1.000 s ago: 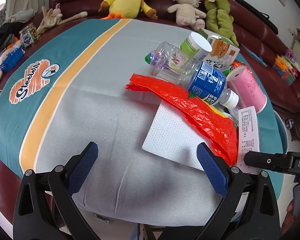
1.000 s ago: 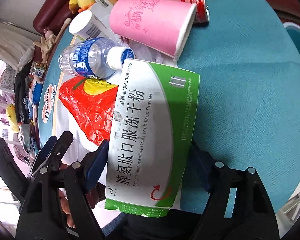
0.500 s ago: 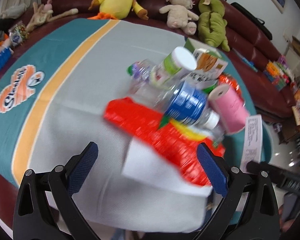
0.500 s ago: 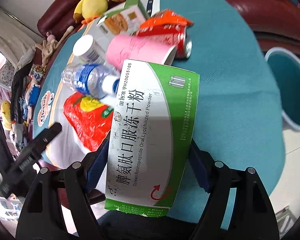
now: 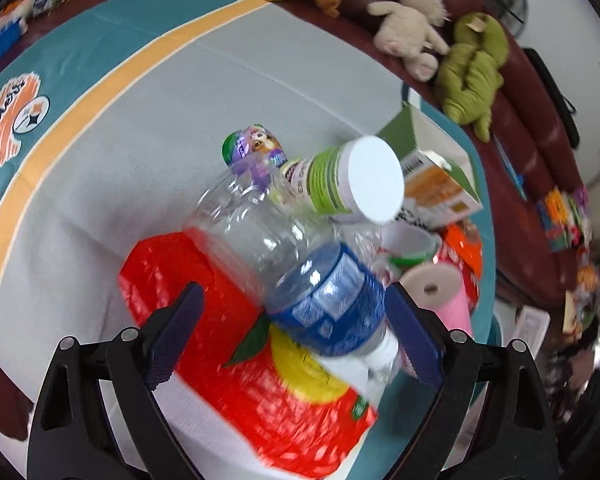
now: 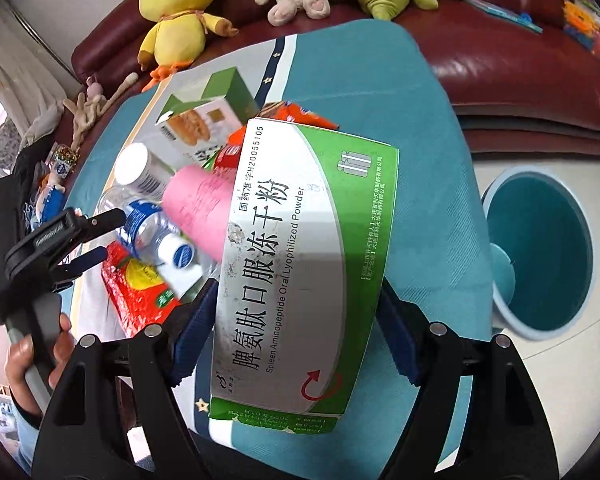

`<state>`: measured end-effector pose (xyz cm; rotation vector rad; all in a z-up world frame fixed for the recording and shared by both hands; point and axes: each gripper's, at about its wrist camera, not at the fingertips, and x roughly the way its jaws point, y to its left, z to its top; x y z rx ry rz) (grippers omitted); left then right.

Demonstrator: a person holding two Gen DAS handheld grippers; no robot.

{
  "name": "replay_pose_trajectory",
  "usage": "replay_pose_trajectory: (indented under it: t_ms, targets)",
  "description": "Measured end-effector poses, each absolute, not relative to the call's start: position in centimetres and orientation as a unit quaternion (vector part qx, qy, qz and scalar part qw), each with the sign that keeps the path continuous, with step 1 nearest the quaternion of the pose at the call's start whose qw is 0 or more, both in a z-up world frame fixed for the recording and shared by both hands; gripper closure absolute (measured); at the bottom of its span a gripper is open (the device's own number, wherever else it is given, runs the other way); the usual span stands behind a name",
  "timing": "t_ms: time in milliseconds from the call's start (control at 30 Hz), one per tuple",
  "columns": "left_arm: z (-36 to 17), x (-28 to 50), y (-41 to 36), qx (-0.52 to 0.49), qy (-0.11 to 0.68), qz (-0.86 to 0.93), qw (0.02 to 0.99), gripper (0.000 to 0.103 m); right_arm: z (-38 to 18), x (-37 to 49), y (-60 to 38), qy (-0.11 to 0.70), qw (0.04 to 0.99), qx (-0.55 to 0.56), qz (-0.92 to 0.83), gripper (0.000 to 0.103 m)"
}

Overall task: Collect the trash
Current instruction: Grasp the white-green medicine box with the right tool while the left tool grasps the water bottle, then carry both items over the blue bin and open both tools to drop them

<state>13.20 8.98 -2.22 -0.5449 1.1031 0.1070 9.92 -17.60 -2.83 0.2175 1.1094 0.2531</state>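
Your right claw [image 6: 296, 336] was clamped on a flat green-and-white cardboard medicine box [image 6: 300, 264], held up above the teal-covered counter [image 6: 428, 128], with a round teal bin [image 6: 540, 256] on the floor just beyond the counter's edge. Your left claw [image 5: 296, 336] was released and empty, its jaws having just been narrowing; between them, lower down, lay a clear plastic water bottle with a blue label [image 5: 320, 292] on a red plastic bag [image 5: 236, 364].

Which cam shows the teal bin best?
Right wrist: the teal bin sits on the floor past the table edge, open mouth fully visible, beside the medicine box clamped in the right gripper. Left wrist doesn't show it clearly.
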Motion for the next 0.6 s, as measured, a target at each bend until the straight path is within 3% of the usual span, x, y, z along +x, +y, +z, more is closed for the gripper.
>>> replay_pose_trajectory:
  t_ms: [267,400,600]
  targets:
    - [-4.0,15.7,7.3,-0.252,0.545,0.063,0.797,0.012,-3.8,12.0,-18.4,0.535,0.827,0.115,0.130,0.030]
    - [-4.2,15.1,7.2,-0.237,0.529,0.059,0.813,0.024,-4.3,12.5,-18.6,0.539,0.823,0.121,0.134,0.030]
    - [-3.1,14.0,6.8,-0.190,0.512,0.053,0.836,0.027,-4.3,12.7,-18.5,0.534,0.823,0.129,0.141,0.030]
